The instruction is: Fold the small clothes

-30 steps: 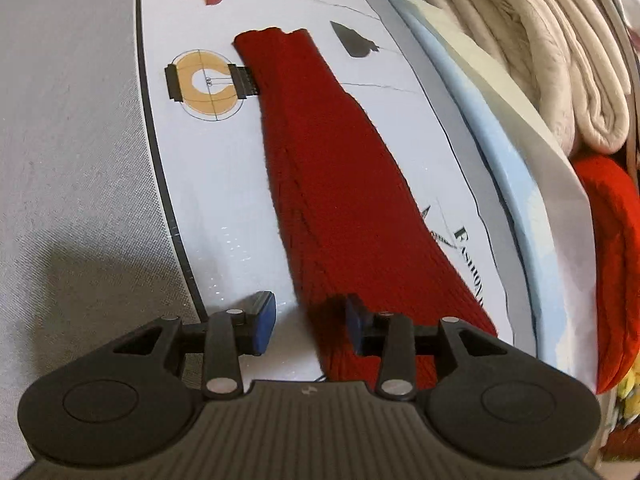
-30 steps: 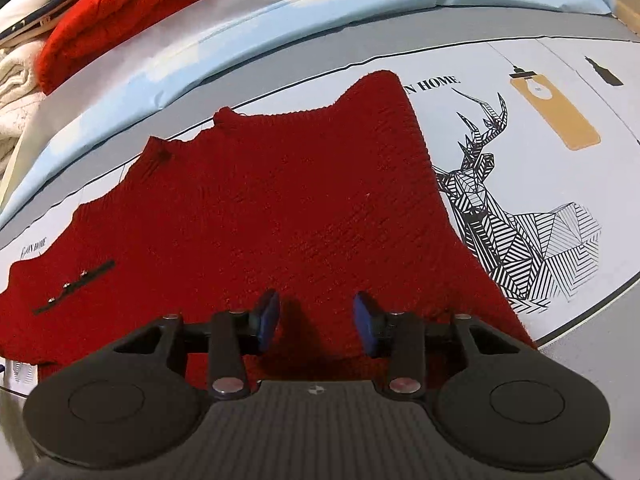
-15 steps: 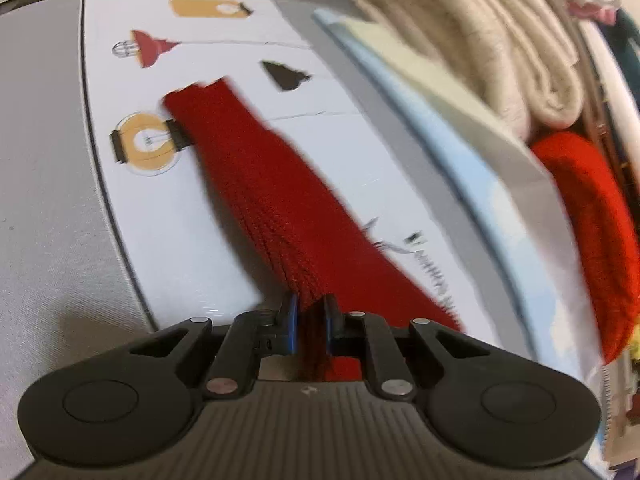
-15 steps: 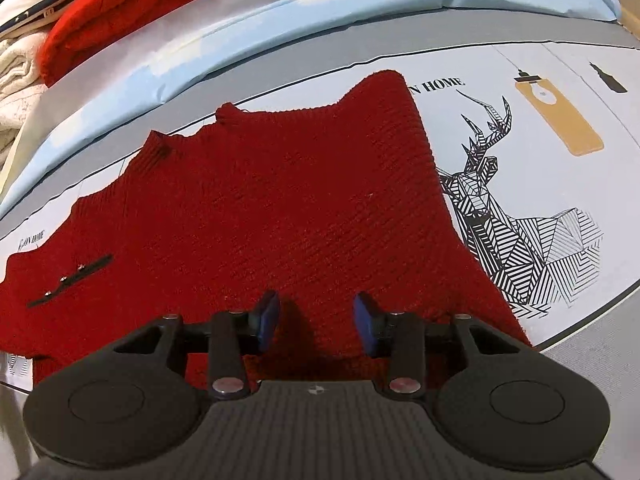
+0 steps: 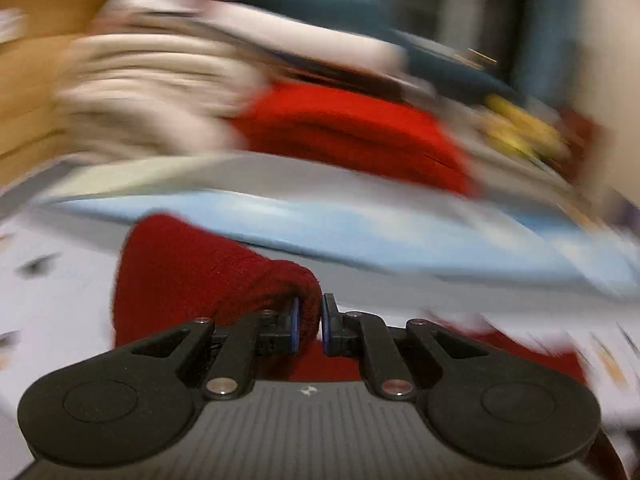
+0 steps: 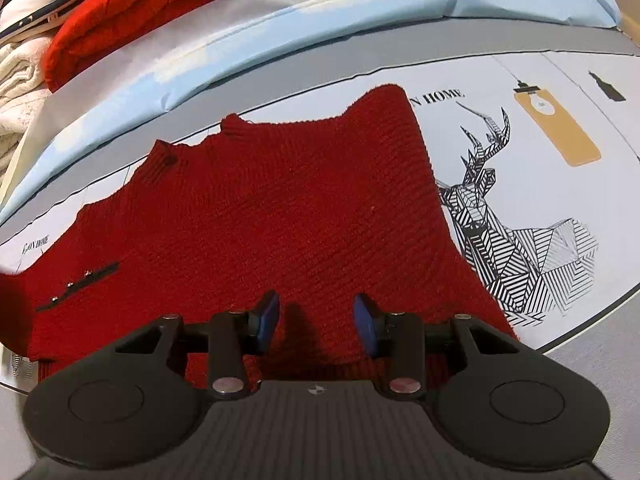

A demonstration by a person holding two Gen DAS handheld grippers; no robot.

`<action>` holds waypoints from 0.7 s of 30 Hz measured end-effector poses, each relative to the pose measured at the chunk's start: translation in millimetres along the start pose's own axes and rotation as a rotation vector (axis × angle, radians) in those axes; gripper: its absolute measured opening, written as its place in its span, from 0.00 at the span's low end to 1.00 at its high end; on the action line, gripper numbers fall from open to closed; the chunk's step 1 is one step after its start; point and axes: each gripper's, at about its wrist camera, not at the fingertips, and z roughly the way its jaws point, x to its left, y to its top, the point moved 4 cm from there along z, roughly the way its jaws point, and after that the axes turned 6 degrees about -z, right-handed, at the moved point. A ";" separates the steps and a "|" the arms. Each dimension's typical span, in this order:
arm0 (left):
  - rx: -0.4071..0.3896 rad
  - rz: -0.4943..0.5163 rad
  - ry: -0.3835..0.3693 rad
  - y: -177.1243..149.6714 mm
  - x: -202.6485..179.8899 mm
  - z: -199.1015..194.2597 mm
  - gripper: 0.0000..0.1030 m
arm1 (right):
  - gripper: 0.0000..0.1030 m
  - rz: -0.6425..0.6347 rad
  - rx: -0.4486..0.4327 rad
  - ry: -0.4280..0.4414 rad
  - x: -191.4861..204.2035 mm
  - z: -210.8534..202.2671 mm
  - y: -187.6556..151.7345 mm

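Observation:
A dark red knitted sweater lies spread flat on a white printed mat. Its neck opening faces the far side and a small black strip with studs sits near its left part. My right gripper is open and empty, hovering over the sweater's near hem. In the blurred left wrist view, my left gripper is shut on the sweater's sleeve and holds it lifted off the mat, the fabric draping to the left.
A light blue folded sheet runs along the mat's far edge. Behind it lie a bright red folded garment and cream blankets. A deer drawing is printed right of the sweater. Grey cloth surrounds the mat.
My left gripper closed on the sleeve, then lifted it and swung fast toward the sweater's body; its view is now blurred. My right gripper stayed open and nearly still.

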 end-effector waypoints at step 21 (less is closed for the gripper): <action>0.420 -0.388 0.089 -28.4 56.2 63.2 0.29 | 0.42 -0.026 -0.074 0.113 20.7 -8.8 0.9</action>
